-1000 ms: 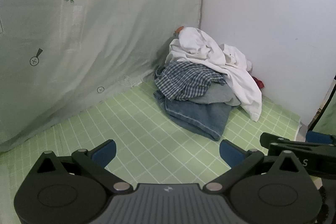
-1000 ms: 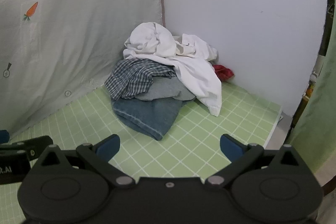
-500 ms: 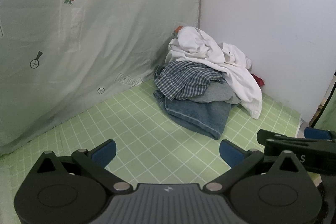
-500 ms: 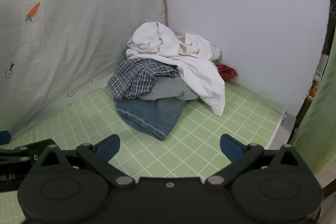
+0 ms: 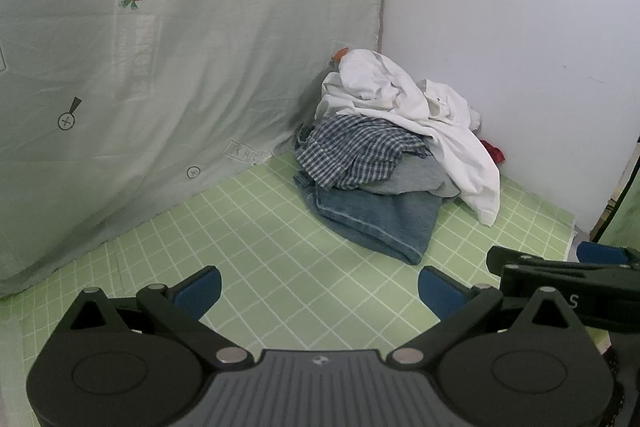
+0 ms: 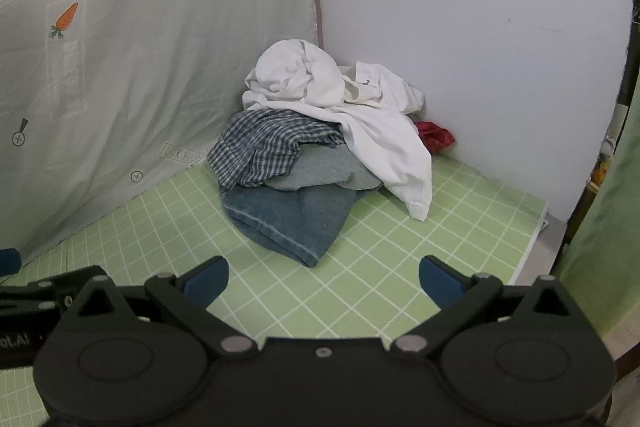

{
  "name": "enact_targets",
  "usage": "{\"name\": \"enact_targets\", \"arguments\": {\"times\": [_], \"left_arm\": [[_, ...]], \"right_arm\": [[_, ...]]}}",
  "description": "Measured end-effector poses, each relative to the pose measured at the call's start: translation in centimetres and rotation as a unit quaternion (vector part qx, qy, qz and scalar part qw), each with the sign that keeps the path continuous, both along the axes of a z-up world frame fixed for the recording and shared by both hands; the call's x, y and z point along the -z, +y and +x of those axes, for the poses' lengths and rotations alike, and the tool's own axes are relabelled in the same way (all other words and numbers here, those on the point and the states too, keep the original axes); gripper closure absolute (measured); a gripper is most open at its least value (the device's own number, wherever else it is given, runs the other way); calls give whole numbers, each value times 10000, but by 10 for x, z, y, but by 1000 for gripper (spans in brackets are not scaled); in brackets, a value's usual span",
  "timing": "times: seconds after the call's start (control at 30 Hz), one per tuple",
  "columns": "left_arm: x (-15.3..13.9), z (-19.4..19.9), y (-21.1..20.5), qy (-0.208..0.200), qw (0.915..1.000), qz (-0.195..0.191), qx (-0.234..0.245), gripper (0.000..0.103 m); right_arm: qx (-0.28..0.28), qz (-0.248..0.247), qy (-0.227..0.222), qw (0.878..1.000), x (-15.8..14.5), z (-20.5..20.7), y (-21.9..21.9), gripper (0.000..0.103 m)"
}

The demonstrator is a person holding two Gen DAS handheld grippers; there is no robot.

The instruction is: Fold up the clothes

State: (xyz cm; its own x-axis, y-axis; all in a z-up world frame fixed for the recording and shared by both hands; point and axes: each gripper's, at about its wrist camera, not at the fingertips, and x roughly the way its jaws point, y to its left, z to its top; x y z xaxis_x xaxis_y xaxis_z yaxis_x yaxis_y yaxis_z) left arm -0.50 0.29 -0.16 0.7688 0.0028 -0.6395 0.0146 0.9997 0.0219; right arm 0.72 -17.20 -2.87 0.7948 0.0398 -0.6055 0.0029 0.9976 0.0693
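Both grippers stand wide open with nothing between their blue pads: the left gripper (image 5: 318,291) and the right gripper (image 6: 322,279) hover side by side over the pale green grid-lined mat (image 5: 256,259), short of the laundry heap. That heap, the landmark here, sits in the far corner where the grey-green carrot-print sheet (image 5: 168,75) meets the white wall (image 6: 460,27).

A crumpled white cotton shirt (image 5: 404,107) crowns the heap, with one sleeve trailing down its right side to the mat. Below it lies a navy-and-white checked garment (image 5: 352,151), then a grey knit piece (image 5: 420,177), and a blue denim garment (image 5: 372,219) at the bottom, its near edge spilling toward the grippers. A small red cloth (image 6: 434,137) peeks out behind the heap against the wall.

Compared with a second ago, the heap sits slightly higher and smaller in both views, so the grippers seem to have drawn back or tilted a little; no garment has shifted, and the jaws' spread is unchanged. The left gripper shows a touch more at the right view's left edge.

For the task, nothing here lies folded: every piece is bunched. Whichever garment is handled will need separating from its neighbours, since the layers overlap and could drag each other.
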Motion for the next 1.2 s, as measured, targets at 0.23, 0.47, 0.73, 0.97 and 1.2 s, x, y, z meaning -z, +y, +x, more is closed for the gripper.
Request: {"name": "enact_targets", "arguments": {"times": [0.23,0.47,0.73,0.97,1.2], "left_arm": [[0,-3,-1,11,10000,-9,9,0],[1,-5,-3,22,10000,-23,-3,0],[0,-3,-4,37,10000,-37,-12,0],[0,-3,-4,47,10000,-45,5,0],[-2,-4,-5,56,10000,-58,6,0]], "right_arm": [[3,20,18,10000,-1,-1,-1,0],[7,15,32,10000,-2,0,-1,0],[27,21,37,10000,-3,1,0,0],[38,26,47,10000,-3,2,0,0],[27,13,25,10000,-3,1,1,0]]}}
